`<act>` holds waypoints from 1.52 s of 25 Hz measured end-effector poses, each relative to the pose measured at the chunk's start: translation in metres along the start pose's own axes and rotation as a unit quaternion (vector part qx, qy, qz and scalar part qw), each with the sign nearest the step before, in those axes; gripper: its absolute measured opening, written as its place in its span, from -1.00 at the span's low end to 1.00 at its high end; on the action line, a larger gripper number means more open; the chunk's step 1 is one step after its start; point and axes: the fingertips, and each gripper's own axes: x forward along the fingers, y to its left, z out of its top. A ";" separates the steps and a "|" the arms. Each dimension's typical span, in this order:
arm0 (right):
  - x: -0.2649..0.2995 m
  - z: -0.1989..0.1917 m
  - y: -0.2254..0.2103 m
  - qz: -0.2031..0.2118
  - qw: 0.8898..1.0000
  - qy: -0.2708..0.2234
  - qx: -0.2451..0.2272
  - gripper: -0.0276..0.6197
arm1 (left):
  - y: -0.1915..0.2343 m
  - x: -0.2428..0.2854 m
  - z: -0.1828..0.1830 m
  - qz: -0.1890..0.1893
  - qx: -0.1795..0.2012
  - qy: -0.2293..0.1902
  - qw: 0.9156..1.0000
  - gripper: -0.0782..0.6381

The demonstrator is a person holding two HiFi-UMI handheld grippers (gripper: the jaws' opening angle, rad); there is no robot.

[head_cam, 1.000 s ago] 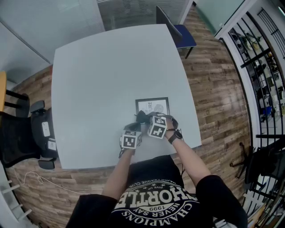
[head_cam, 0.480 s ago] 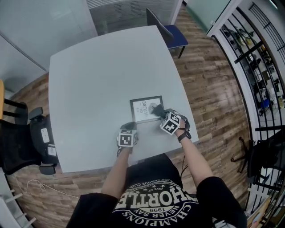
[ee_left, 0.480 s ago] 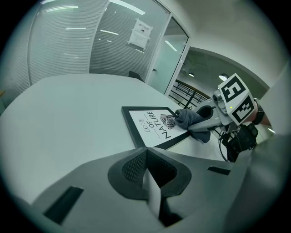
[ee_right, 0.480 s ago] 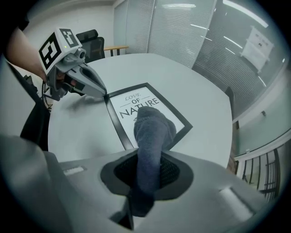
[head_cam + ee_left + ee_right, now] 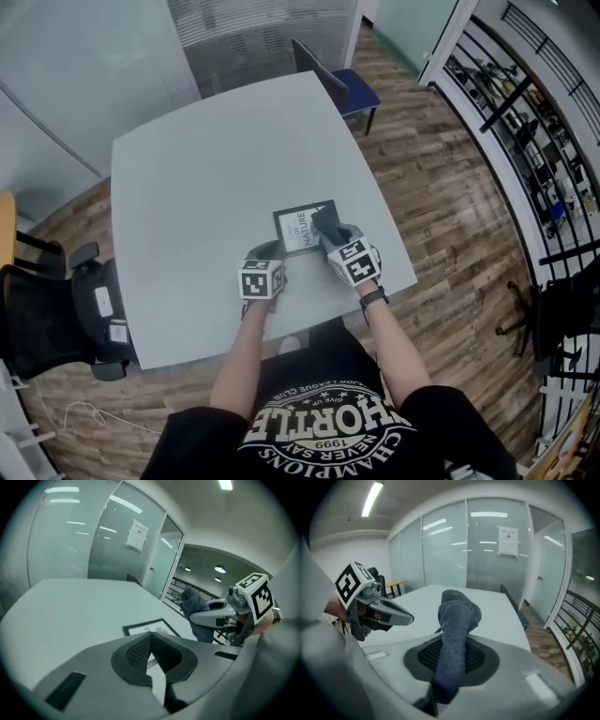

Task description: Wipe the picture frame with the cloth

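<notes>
Right gripper (image 5: 330,232) jaws are seen clamped on a dark grey cloth (image 5: 457,616). The cloth is pinched between the pads and stands out past the tips as a thick rolled bundle. In the head view that bundle is laid on the right part of the picture frame (image 5: 296,228). Left gripper (image 5: 270,249) jaws are drawn together at the tips with nothing held between them. They are placed at the frame's near-left corner; whether the corner is actually pressed cannot be told.

The frame is found lying flat on the pale worktop (image 5: 187,159), in its near-right part, at 12 o'clock just ahead of both grippers and near the worktop's edge at 4 o'clock.

Sliding is judged the main risk. The worktop looks smooth and the frame is steadied at one corner at most, so a firm stroke toward 3 or 4 o'clock could carry it to the edge or spin it about that corner. A second risk is seen in the cloth: if the bundle were bent back or dragged out of the pads, the frame's face could be struck and scratched by the hard jaw tips.

The frame's long axis is judged to run roughly from 9 to 3 o'clock, with the right end turned slightly away. The printed lines are seen running across it, between 6 and 12, so the picture is lying sideways to the person. Which end is its top cannot be made out.
</notes>
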 end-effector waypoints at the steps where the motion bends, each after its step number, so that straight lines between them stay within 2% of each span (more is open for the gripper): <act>1: -0.012 0.014 0.004 -0.011 1.000 -0.024 0.005 -0.71 | -0.004 -0.012 0.018 -0.001 0.009 -0.024 1.000 -0.78; 4: -0.050 0.050 0.021 -0.047 0.996 -0.075 -0.015 -0.71 | -0.020 -0.054 0.064 0.000 0.038 -0.092 0.995 -0.78; 8: -0.102 0.098 0.039 -0.089 0.984 -0.154 -0.021 -0.71 | -0.038 -0.109 0.108 0.012 0.086 -0.165 0.983 -0.78; 12: -0.153 0.133 0.049 -0.127 0.964 -0.232 -0.001 -0.71 | -0.055 -0.162 0.138 0.026 0.112 -0.231 0.966 -0.78; 15: -0.184 0.150 0.052 -0.163 0.947 -0.276 0.008 -0.71 | -0.063 -0.193 0.151 0.038 0.117 -0.268 0.956 -0.78; 19: -0.210 0.159 0.047 -0.205 0.929 -0.307 0.024 -0.71 | -0.073 -0.210 0.157 0.042 0.126 -0.284 0.950 -0.78; 24: -0.220 0.157 0.037 -0.232 0.921 -0.312 0.036 -0.71 | -0.075 -0.214 0.162 0.041 0.131 -0.291 0.947 -0.78; 29: -0.224 0.151 0.032 -0.243 0.919 -0.307 0.039 -0.71 | -0.077 -0.212 0.163 0.036 0.135 -0.294 0.946 -0.78; 38: -0.224 0.134 0.004 -0.242 0.924 -0.292 0.042 -0.71 | -0.097 -0.184 0.154 0.017 0.135 -0.276 0.952 -0.78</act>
